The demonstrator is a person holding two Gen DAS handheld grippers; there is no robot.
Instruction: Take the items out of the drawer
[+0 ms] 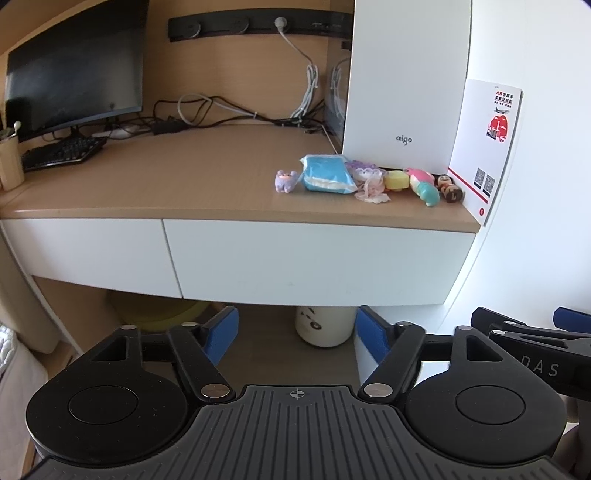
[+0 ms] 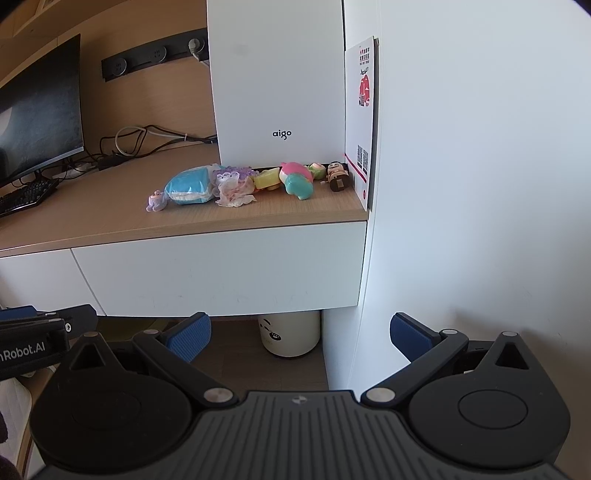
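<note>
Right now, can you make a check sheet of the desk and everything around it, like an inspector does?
Surface: wooden desk top, flat, mostly bare in the middle.
Job's things: right drawer shut; a row of small items on the desk above it: purple plush toy, blue tissue pack, yellow toy, pink and teal toy, little figurine.
Clutter: keyboard, monitor, wooden cup at far left.
Grippers: left gripper open, empty; right gripper open, empty; both below the drawer front.
Cables: tangle along the back of the desk, one plugged into the power strip.
Surroundings: white aigo box, card leaning on the wall, white bin under the desk.
</note>
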